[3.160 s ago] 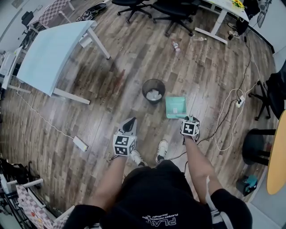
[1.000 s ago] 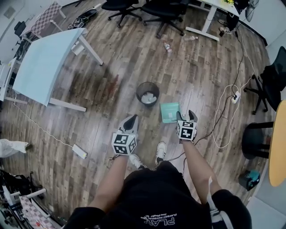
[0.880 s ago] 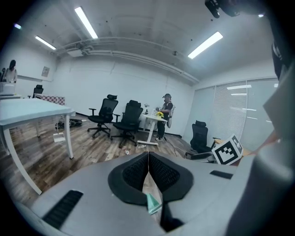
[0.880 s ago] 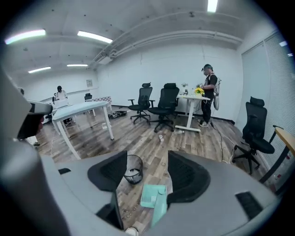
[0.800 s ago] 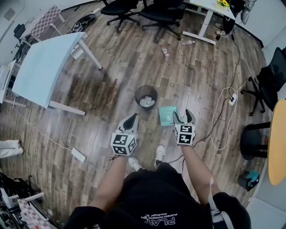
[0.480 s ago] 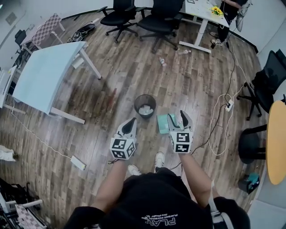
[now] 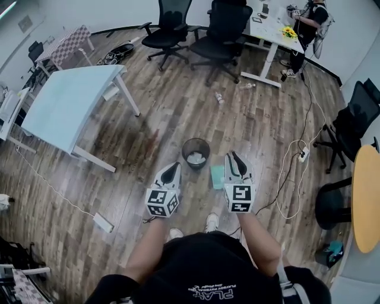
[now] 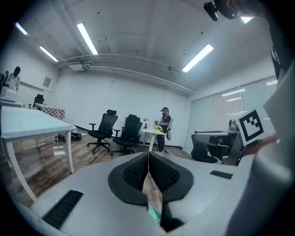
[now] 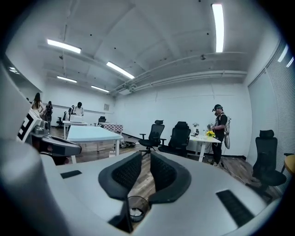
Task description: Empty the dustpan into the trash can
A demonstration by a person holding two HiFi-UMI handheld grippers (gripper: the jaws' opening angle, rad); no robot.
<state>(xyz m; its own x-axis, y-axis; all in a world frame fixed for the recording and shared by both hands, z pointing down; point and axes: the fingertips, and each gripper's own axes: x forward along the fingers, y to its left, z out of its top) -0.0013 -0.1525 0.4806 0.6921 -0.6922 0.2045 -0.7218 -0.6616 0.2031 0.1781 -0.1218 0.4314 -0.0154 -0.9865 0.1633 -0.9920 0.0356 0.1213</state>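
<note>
The black mesh trash can stands on the wood floor with white paper inside; it also shows low between the jaws in the right gripper view. The teal dustpan lies flat on the floor just right of it, partly hidden by my right gripper. That gripper hovers above the dustpan without touching it. Its jaws have just been closing and stand a narrow gap apart with nothing between them. My left gripper is raised left of the can, shut and empty.
A light blue table stands at the left and office chairs at the back. A person stands by a white desk. A bottle, a white cable and a power strip lie on the floor.
Both grippers have risen, the right one much more. The right gripper's wide-open jaws have narrowed. The dustpan stays on the floor beside the can.
</note>
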